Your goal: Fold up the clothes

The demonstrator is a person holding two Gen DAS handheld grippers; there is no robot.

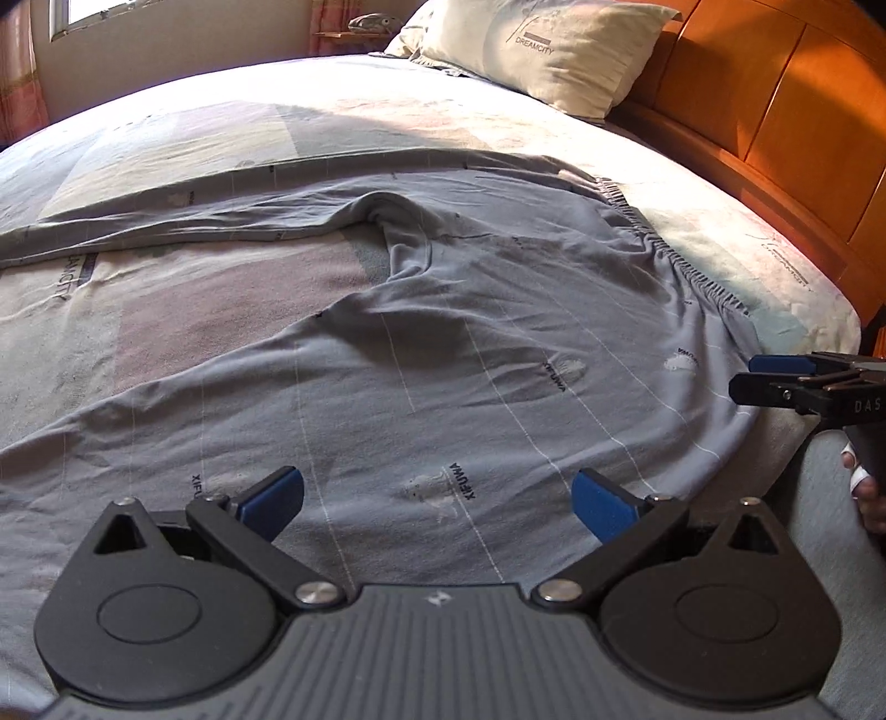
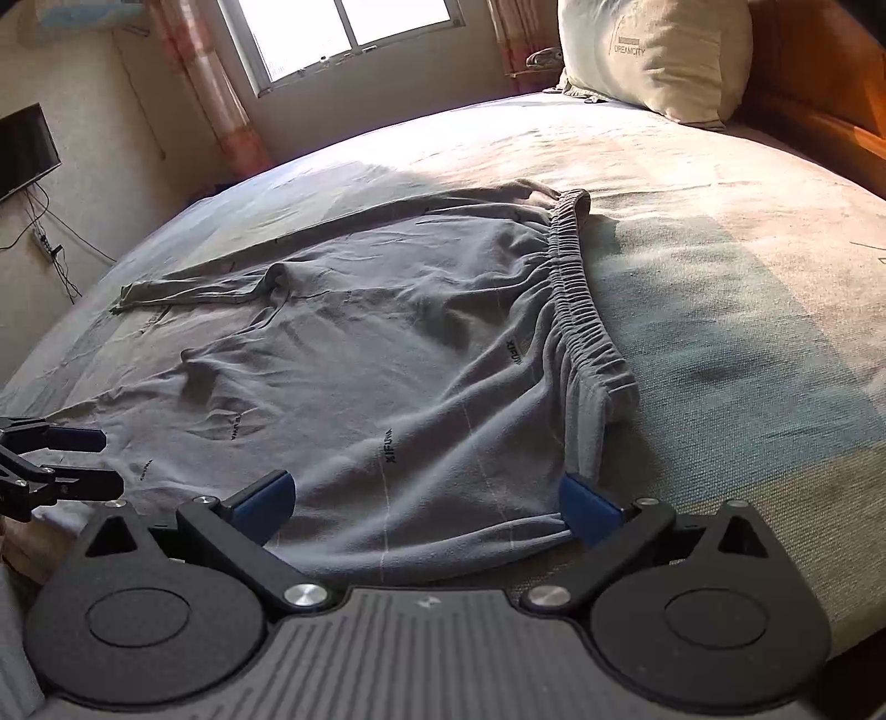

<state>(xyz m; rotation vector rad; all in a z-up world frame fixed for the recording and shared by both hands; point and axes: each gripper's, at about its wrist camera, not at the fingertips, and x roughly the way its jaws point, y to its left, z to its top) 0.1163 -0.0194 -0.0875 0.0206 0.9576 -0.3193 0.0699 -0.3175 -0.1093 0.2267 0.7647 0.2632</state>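
Note:
Grey-blue trousers (image 1: 498, 343) with thin pale stripes and small printed logos lie spread on the bed, one leg stretched off to the far left. Their elastic waistband (image 1: 681, 260) points toward the headboard. My left gripper (image 1: 437, 498) is open just above the near leg, its blue pads wide apart and holding nothing. In the right wrist view the trousers (image 2: 387, 343) and waistband (image 2: 576, 293) fill the middle. My right gripper (image 2: 426, 501) is open over the near edge by the waistband corner. Each gripper shows in the other's view: the right gripper (image 1: 747, 376), the left gripper (image 2: 99, 462).
The bed sheet (image 1: 194, 310) is patterned in pale blocks. A cream pillow (image 1: 565, 50) leans on the orange wooden headboard (image 1: 775, 111). A hand (image 1: 869, 493) holds the right gripper. A window (image 2: 343, 33), curtains and a wall television (image 2: 22, 149) stand beyond the bed.

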